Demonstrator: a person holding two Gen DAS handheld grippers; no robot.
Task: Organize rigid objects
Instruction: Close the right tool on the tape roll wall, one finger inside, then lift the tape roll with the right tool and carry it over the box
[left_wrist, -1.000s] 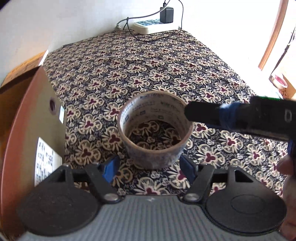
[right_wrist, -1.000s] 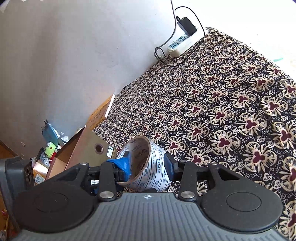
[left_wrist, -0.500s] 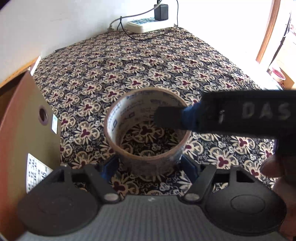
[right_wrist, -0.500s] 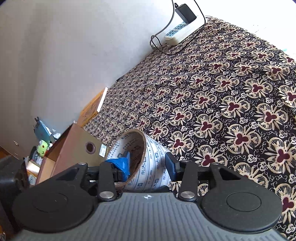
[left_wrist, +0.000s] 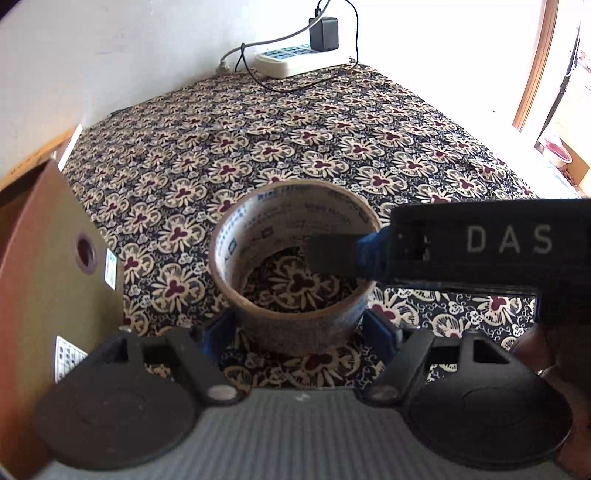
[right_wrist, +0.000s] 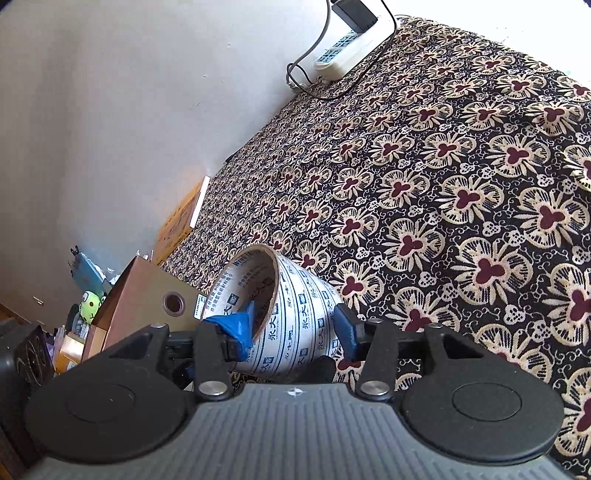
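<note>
Brown-cored packing tape roll (left_wrist: 295, 273), printed in blue on white, lies flat on the flowered tablecloth (left_wrist: 295, 147) toward the near left side of the table, close beside a cardboard box (left_wrist: 48, 266) that stands at the left edge. The right gripper (right_wrist: 295, 325) straddles the roll's wall, one blue-padded finger inside the core and the other outside; its jaws are opening, and the outer pad already shows a gap from the printed face, so the hold looks let go. The left gripper (left_wrist: 299, 328) has its jaws spread wide on either side of the roll, both blue pads standing just clear of it, grasping nothing.

By my reading the roll has been set down and is being passed from one gripper to the other, so the sorting is at an early or middle stage: the left jaws have yet to close, and the roll has not reached any final place.

Much is unclear. Where the roll belongs cannot be told. The box's inside is cut off in both views. Clutter past the left edge, including a green toy (right_wrist: 90, 304), is too small to name. A power strip (left_wrist: 299, 61) at the far edge lies partly in glare.
</note>
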